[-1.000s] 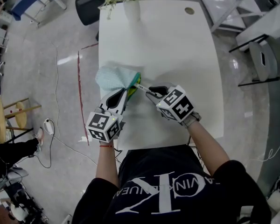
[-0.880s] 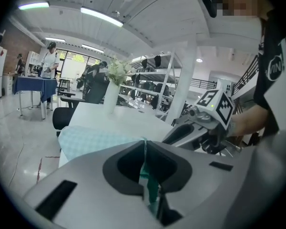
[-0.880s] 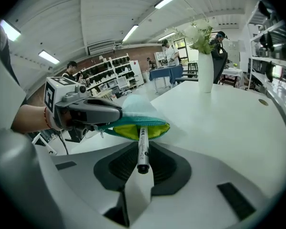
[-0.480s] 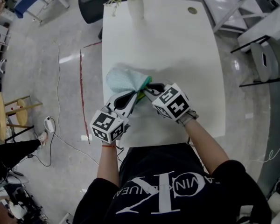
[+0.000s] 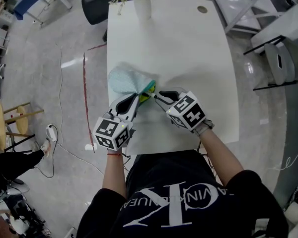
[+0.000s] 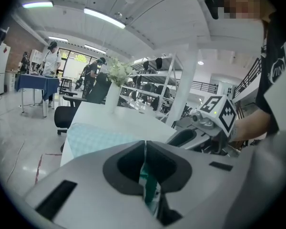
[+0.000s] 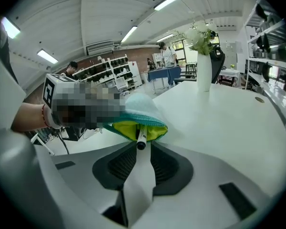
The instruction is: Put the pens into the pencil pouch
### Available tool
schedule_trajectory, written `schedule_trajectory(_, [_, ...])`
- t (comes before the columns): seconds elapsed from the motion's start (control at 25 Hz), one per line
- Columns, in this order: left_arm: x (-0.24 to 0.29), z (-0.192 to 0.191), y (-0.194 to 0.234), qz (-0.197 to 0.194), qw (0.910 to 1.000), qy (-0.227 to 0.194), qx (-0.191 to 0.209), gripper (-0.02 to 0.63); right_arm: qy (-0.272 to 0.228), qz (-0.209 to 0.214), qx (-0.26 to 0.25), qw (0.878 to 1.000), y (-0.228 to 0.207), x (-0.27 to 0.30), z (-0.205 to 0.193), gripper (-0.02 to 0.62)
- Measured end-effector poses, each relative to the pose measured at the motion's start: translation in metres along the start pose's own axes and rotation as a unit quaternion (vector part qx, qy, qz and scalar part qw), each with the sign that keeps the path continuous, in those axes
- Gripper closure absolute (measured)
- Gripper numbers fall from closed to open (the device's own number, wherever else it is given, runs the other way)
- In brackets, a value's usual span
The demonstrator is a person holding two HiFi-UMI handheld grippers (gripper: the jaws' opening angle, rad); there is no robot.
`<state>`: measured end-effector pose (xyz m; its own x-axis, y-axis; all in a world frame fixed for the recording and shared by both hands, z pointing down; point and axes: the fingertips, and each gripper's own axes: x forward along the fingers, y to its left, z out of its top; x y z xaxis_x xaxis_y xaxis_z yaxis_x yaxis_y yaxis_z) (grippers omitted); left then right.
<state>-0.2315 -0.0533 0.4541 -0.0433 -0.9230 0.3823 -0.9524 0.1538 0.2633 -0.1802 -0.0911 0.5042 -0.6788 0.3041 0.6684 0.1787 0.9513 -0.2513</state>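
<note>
From the head view I see the pencil pouch (image 5: pixel 128 78) lying on the white counter (image 5: pixel 188 48) near its 9 o'clock edge. Both grippers meet at the pouch's open end. The left gripper (image 5: pixel 139 97) comes in from 7 o'clock and the right gripper (image 5: pixel 157 94) from 4 o'clock. That view is too far off for me to read either pair of jaws.

The left gripper view settles one side. Its jaws are closed on the teal edge of the pouch, and the pale checked fabric spreads over the counter beyond them toward 11 o'clock.

The right gripper view gives me the other side. A pen (image 7: pixel 142 135) stands in the pouch mouth against the yellow lining (image 7: pixel 155 131). Its body goes down inside and its dark end pokes out between the jaw tips. Those jaws have just been opening and stand apart, with a clear gap beside the pen, so I read no grip on it.

A vase (image 5: pixel 141 8) of white flowers sits at the counter's 12 o'clock end and shows in all three views.

As for writing, the head view shows a black shirt (image 5: pixel 179 202) with large white letters, upside down to me. I can make out a big K and "VIN", but the rest I cannot read. The marker cubes (image 5: pixel 188 112) carry only black-and-white square patterns.
</note>
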Motion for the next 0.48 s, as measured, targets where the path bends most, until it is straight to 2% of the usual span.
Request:
schedule_trajectory(0.24, [-0.001,0.002,-0.008,-0.015,0.9999,-0.004,0.001,0.591,0.005,0.004,-0.007,1.000,0.007,0.003,-0.004,0.526])
schedule_trajectory(0.48, [-0.001,0.003,-0.017,-0.038,0.9992,-0.008,0.006,0.591,-0.003,-0.002,-0.007,1.000,0.007,0.006,0.004,0.531])
